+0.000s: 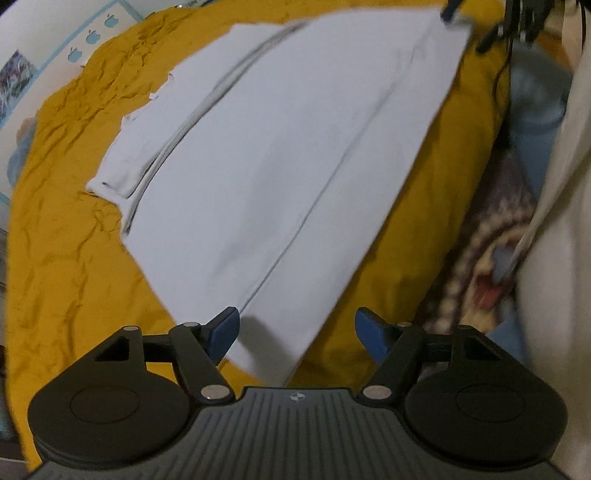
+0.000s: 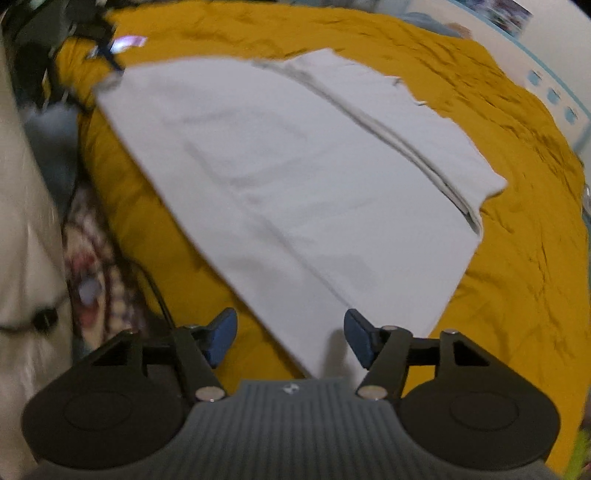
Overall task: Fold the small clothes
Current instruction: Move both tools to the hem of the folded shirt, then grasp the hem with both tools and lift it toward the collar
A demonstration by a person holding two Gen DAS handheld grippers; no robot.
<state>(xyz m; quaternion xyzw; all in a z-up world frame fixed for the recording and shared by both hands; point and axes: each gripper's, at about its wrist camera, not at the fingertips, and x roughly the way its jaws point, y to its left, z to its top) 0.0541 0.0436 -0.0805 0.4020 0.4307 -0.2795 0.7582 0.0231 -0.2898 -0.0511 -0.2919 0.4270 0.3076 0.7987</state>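
Observation:
A white garment [image 1: 277, 147], folded lengthwise with a sleeve tucked along one side, lies flat on a mustard-yellow sheet [image 1: 66, 240]. My left gripper [image 1: 297, 328] hovers open over its near corner; the cloth lies under the gap and the blue pads do not press it. In the right wrist view the same garment [image 2: 277, 166] spreads across the sheet [image 2: 517, 277]. My right gripper [image 2: 290, 328] stands open above another near corner, holding nothing. A blue fingertip [image 1: 448, 10] of the right gripper shows at the garment's far corner in the left wrist view.
A patterned blanket [image 1: 480, 258] and a cream cloth [image 1: 554, 240] lie past the sheet's edge on my side. A black cable [image 2: 155, 288] runs over the sheet's edge. A pale wall with a blue apple border [image 1: 88, 37] bounds the far side.

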